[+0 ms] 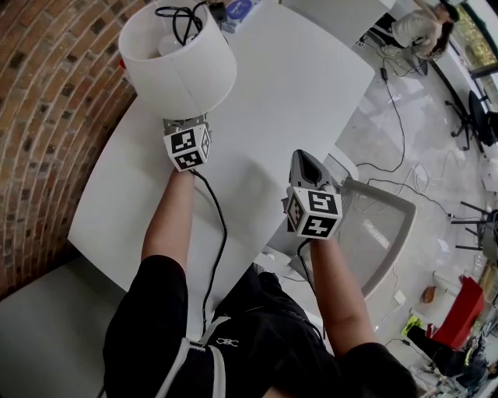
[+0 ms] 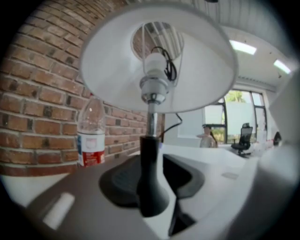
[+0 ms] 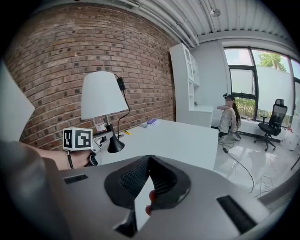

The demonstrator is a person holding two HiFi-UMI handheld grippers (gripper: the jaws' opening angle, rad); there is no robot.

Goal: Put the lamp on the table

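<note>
The lamp has a white shade and a black stem. It stands upright on the white table close to the brick wall, and its base rests on the tabletop in the right gripper view. My left gripper reaches in under the shade. Its jaws are open on either side of the stem, with a gap showing beside the right pad. The lamp's black cord trails back over the table edge. My right gripper hovers over the table's near edge, shut and empty, away from the lamp.
A plastic water bottle stands by the brick wall, left of the lamp. A blue item lies at the table's far end. A grey chair sits right of the table, and a person stands far off among floor cables.
</note>
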